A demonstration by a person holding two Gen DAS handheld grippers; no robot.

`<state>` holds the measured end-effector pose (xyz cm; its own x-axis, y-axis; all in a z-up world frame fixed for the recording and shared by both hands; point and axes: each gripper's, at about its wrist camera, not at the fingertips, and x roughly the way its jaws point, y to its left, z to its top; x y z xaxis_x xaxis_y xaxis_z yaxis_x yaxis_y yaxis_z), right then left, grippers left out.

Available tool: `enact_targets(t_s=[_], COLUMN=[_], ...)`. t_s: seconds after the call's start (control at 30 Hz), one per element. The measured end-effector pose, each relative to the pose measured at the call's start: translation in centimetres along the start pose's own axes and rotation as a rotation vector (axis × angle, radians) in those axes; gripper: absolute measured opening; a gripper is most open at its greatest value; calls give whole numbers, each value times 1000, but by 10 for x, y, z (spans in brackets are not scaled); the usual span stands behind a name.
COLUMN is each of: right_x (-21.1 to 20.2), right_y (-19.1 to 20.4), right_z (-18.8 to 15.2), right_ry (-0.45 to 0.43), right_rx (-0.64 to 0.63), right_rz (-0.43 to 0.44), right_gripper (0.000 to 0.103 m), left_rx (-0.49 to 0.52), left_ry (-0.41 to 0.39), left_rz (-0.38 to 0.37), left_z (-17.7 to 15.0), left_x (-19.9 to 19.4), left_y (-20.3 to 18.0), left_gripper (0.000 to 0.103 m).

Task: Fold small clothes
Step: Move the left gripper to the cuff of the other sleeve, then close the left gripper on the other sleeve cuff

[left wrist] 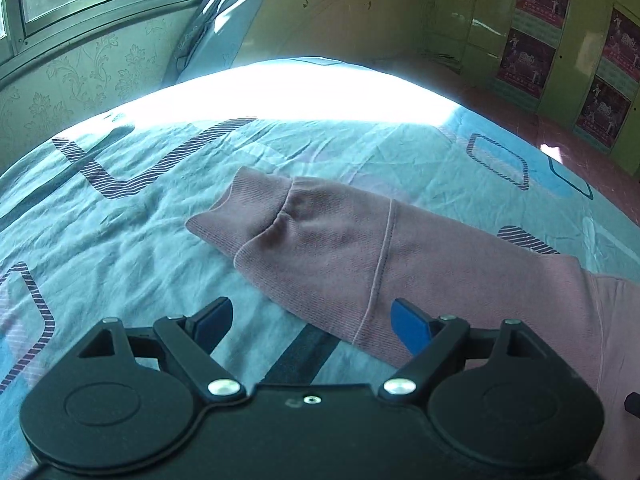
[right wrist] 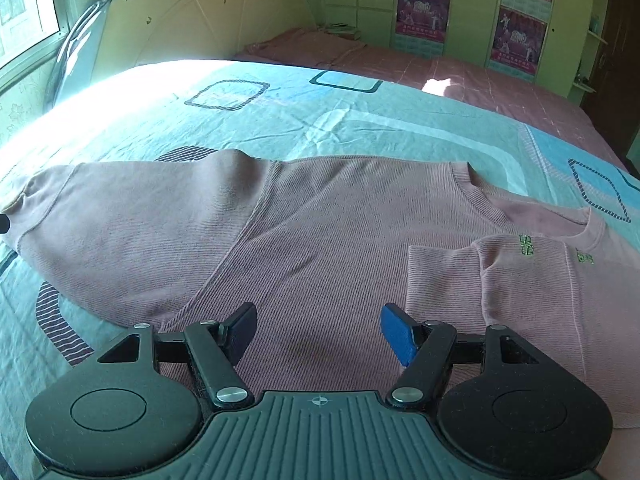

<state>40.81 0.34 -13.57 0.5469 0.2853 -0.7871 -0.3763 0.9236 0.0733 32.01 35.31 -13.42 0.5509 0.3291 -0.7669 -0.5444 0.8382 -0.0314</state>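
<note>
The bed (right wrist: 360, 128), covered by a turquoise patterned sheet, carries the whole work area; its surface is soft and wrinkled, so cloth pulled across it may drag the sheet along and spoil a crease.

The pink sweatshirt (right wrist: 304, 240) lies flat across the bed. In the right wrist view one sleeve already lies folded over the body at the right, its ribbed cuff (right wrist: 440, 276) just beside the right-hand finger. The other sleeve (left wrist: 360, 240) extends out over the sheet, unfolded, ending in its own cuff (left wrist: 244, 208).

The left gripper (left wrist: 312, 320) hovers at the near edge of that outstretched sleeve, fingers spread, nothing between them. Risk: one finger sits over the sleeve and the other over bare sheet, so a closure here could pinch sheet with the fabric, or catch only the top layer of the sleeve.

The right gripper (right wrist: 318, 334) hovers over the sweatshirt body, fingers spread and empty. Risk: a descent here could snag the folded cuff and undo that fold.

Glare on the far sheet may hide the edges of anything placed there.
</note>
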Motion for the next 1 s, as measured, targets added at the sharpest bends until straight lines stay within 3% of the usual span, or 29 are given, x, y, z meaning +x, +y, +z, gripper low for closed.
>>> enact_targets(t_s=[0.43,0.73,0.83,0.9,0.93,1.0], right_x=[13,20,22,23,23,23], right_y=[8,6,6,6,6,7], right_z=[0,-4,-4,-4,-4,-5], right_ry=[36,58,59,59,59,57], right_rx=[8,19,17,16,13,10], right_rz=[-31,-43,-45,-49,-51,-53], right_gripper=[68,68,68,68,68,68], left_rx=[-61,-184,-205,-232,-248,-287], left_ry=[37,64,36,23,21,15], left_rz=[18,-56,-68,-72,-70,-90], left_z=[10,13,17,20,22,24], left_x=[23,51,57,60,62,63], left_y=[39,54,53,54,56,60], left_gripper=[86,75,56,36,33,13])
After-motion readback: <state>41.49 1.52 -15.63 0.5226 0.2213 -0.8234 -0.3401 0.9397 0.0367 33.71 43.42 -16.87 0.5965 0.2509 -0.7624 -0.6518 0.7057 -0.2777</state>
